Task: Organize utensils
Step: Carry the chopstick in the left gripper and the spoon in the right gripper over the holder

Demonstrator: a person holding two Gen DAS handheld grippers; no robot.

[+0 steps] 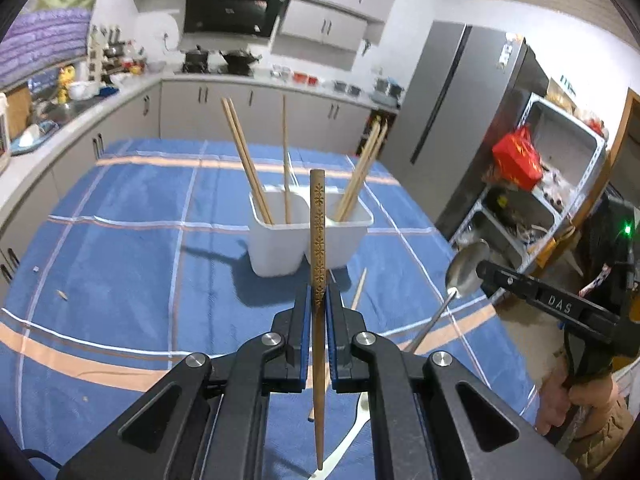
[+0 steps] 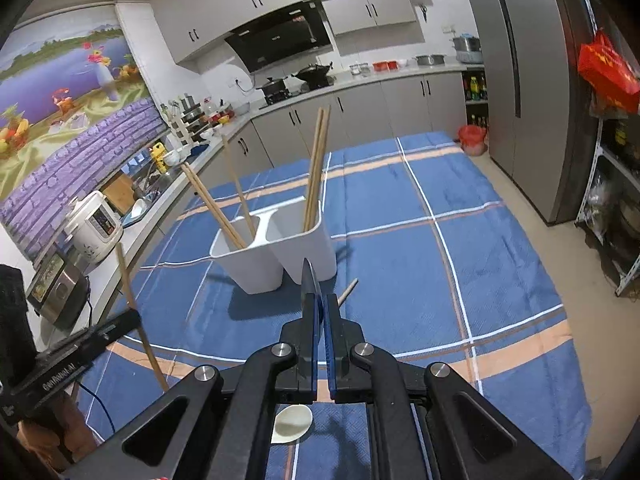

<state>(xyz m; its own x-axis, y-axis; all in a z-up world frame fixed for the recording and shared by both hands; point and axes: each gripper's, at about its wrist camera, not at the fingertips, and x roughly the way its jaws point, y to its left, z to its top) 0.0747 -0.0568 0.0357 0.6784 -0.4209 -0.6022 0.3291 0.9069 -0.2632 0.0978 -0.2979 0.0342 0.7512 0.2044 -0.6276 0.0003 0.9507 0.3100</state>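
A: Which way is the carved wooden chopstick [image 1: 318, 240] pointed?

B: It is pinched between the blue pads of the left gripper [image 1: 318, 300]. Its long axis is seen running nearly straight up the left wrist view, the blunt patterned end raised toward the white two-compartment holder [image 1: 280, 248], the tapered tip hanging below the jaws.

A: And the right gripper [image 2: 320, 304]?

B: Its fingers are pressed together on the handle of a metal spoon [image 1: 466, 270]. In the left wrist view the spoon is seen slanting up, bowl uppermost, well apart from the holder. In its own view only a thin dark edge is shown sticking out past the fingertips.

A: What is kept in the holder?

B: Plain wooden chopsticks [image 2: 316, 168] are leaned in both compartments, ends fanned outward. One more chopstick [image 2: 346, 291] is left lying on the cloth just beside the holder, and a white spoon [image 2: 292, 424] is seen on the cloth beneath the right gripper.

A: The surface and room?

B: The table is covered by a blue cloth [image 2: 480, 264] crossed with orange and white stripes. A kitchen is shown around it: grey cabinets, a black range hood [image 1: 232, 10], a grey refrigerator [image 1: 452, 92], a rice cooker [image 2: 94, 226] on the counter, a red bag [image 1: 518, 158] on a metal shelf.

A: Any writing?

B: "DAS" can be read on the right gripper's body; the lettering on the left one's is too blurred to be made out.
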